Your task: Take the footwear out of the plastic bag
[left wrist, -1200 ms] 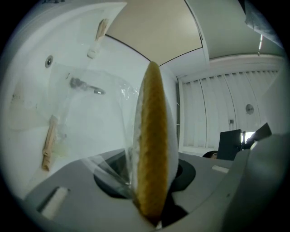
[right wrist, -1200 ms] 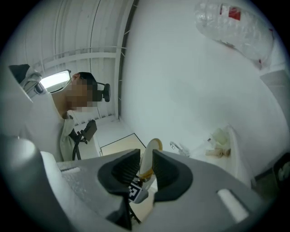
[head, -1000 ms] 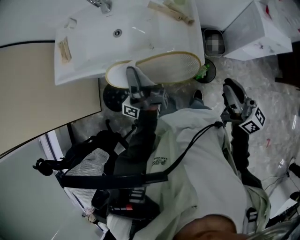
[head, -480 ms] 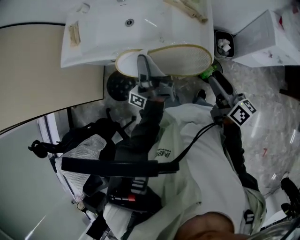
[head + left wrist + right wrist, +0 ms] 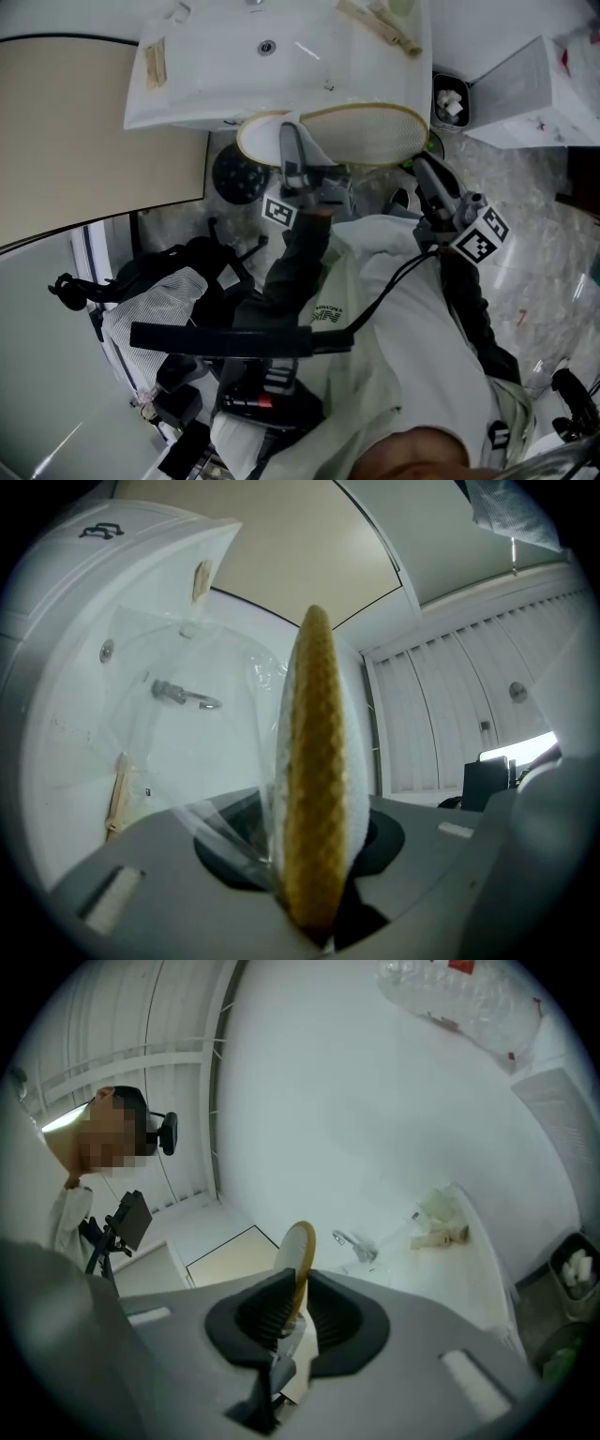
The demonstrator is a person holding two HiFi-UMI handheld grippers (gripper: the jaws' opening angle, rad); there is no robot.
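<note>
Clamping the slipper (image 5: 315, 780) and plastic bag (image 5: 178, 761) together, the left gripper (image 5: 291, 150) is partly closed. The right gripper (image 5: 294, 1309) jaws have just been closing and now pinch the slipper's rim.

One slipper (image 5: 366, 134), one plastic bag (image 5: 178, 761), two grippers (image 5: 290, 131) (image 5: 424, 169)

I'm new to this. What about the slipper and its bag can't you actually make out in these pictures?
- Slipper: head view shows only one flat side, left gripper view only its edge; one or a pair, unclear.
- Plastic bag: clear film, lost against the white sink in head view; its opening is unseen.
- Items on the sink's corner: too small to name.
</note>
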